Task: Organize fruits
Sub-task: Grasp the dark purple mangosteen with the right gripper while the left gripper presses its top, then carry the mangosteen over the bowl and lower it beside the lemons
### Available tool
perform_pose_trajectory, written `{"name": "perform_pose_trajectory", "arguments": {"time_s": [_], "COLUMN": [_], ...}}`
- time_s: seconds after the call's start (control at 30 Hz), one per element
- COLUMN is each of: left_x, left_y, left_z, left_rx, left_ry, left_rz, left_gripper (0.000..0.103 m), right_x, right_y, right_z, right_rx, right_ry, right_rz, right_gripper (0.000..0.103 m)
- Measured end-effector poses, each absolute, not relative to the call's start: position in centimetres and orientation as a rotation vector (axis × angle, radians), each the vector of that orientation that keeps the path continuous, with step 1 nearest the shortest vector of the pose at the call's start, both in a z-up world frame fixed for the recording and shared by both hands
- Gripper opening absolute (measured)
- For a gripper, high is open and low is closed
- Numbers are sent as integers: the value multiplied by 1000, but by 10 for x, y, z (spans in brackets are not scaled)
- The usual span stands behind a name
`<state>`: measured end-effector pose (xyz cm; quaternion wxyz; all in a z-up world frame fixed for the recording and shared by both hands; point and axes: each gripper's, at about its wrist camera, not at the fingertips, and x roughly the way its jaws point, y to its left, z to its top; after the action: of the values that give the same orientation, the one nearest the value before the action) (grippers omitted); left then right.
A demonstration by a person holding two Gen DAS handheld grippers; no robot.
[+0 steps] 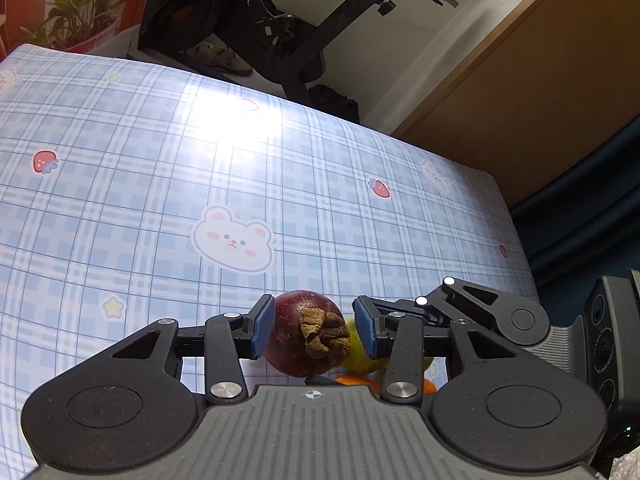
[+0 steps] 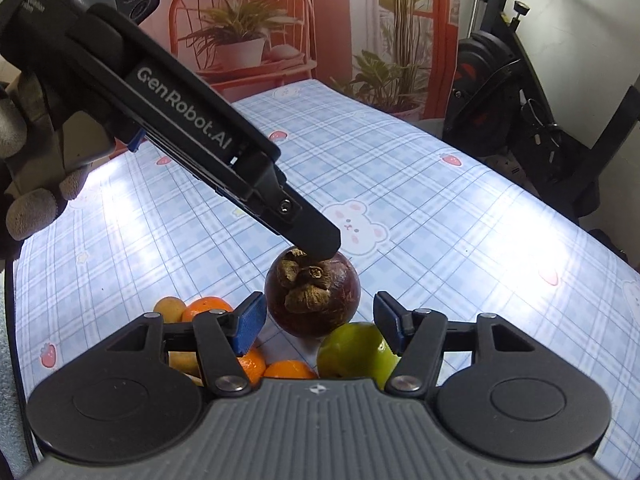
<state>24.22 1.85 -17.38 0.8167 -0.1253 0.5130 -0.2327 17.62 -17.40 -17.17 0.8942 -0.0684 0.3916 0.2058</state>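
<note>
Mangosteen (image 1: 304, 334) sits between the released left claw (image 1: 314, 330), hiding fruits behind; right claw (image 2: 320, 320) released.

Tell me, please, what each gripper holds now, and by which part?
The left gripper brackets the mangosteen around its sides; a firm hold cannot be told. The right gripper is open and holds nothing.

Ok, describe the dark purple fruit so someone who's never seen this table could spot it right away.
On the blue plaid tablecloth with bear and strawberry prints, look at the fruit cluster at the near edge. The mangosteen sits at the far side of that cluster, between the left gripper fingers. Unlike the oranges and the green fruit beside it, it is dark maroon with a dry brown cap.
</note>
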Motion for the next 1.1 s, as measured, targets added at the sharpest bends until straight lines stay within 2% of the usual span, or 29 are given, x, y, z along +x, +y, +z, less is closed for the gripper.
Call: {"name": "perform_pose_trajectory", "arguments": {"time_s": [0.53, 0.6, 1.1], "left_x": [254, 254, 216], "left_y": [25, 26, 30], "left_z": [-194, -194, -144], "left_rx": [-350, -360, -318], "left_ry": [1125, 1118, 1044], "left_rz": [-485, -482, -558], "left_gripper": [44, 41, 40], "right_x": [199, 196, 150], "right_y": [-167, -168, -169], "right_z": [-184, -184, -142], "right_rx": [-157, -145, -72], "right_ry": [878, 870, 803], "right_rz": [489, 484, 456], "right_gripper": [62, 62, 62]}}
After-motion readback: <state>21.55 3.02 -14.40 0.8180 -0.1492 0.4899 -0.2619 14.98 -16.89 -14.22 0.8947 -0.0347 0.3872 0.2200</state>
